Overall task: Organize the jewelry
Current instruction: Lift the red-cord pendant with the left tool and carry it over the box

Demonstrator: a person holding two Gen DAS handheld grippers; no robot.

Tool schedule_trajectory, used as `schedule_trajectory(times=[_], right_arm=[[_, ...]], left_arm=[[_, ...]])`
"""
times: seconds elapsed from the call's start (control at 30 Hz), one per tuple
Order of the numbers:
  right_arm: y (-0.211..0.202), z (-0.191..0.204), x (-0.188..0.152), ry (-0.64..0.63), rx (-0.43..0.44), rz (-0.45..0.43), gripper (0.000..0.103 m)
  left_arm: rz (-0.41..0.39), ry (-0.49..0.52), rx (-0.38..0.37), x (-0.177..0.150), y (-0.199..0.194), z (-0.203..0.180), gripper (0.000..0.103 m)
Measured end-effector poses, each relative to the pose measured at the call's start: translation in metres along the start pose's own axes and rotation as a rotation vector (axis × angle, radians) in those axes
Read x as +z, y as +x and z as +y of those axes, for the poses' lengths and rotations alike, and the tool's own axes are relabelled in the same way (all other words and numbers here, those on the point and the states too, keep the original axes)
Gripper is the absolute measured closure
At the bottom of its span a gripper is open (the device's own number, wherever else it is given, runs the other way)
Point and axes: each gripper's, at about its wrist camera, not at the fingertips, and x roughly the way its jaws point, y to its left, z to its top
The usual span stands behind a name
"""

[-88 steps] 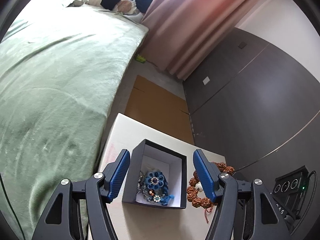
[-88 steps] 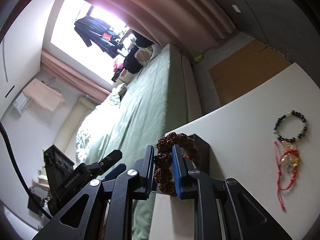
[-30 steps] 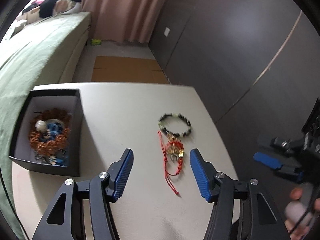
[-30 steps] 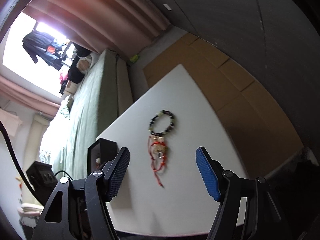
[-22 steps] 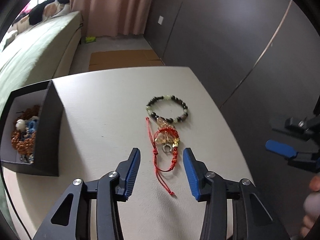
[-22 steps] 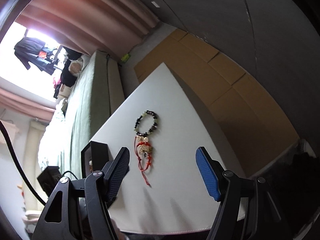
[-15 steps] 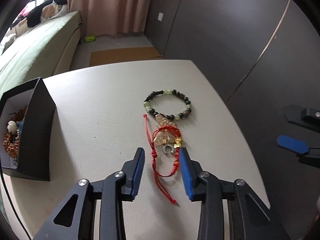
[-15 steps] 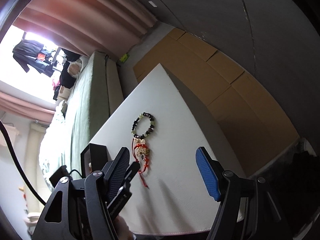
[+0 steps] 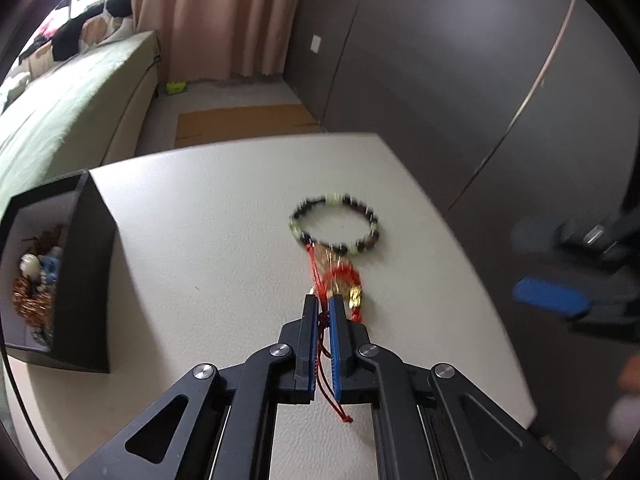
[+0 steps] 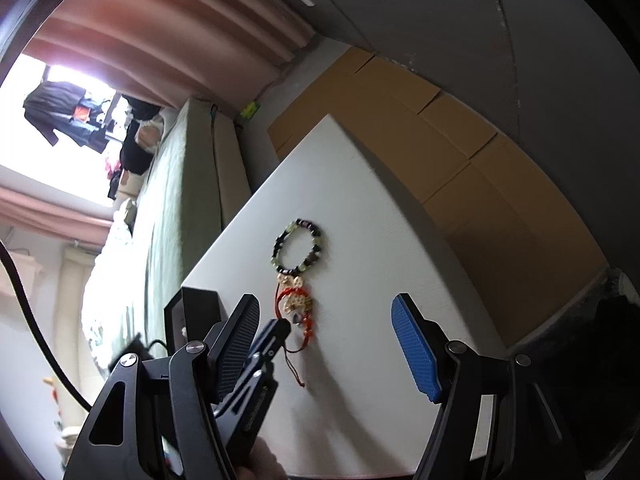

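Left tongs (image 9: 323, 304), earlier wide apart, now pinch the red cord bracelet (image 9: 338, 276) (table-bound).

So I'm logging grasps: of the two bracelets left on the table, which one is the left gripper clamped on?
The red cord bracelet with gold charms; the left gripper pinches its cord. The dark-and-green beaded bracelet lies free beyond it.

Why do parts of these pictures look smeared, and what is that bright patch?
Left wrist view: motion blur smears the beaded bracelet and the right gripper at the edge. Right wrist view: daylight at the window blows out to white; fisheye bends the table edges.
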Motion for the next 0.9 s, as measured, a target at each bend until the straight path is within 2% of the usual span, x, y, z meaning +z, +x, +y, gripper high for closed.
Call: schedule_trajectory(times=[0.13,0.5,0.73,0.9], right_arm=[[0.011,0.013,-0.004,-0.03,0.004,0.015,0.034],[0.049,0.04,-0.014,-0.111,-0.034,0.035,0.035],[0.083,0.057,-0.015,-0.177,-0.126,0.056,0.045],[0.103,0.07,-0.019,-0.26,-0.242,0.049,0.046]], left_arm=[[-0.046,-0.046,-0.033,0.009,-0.026,0.015,0.098],[-0.123,-0.14,-0.053,0.024,-0.076,0.069,0.098],[-0.157,-0.204,-0.048,0.031,-0.093,0.104,0.098],[-0.174,-0.255,-0.045,0.034,-0.101,0.128,0.098]])
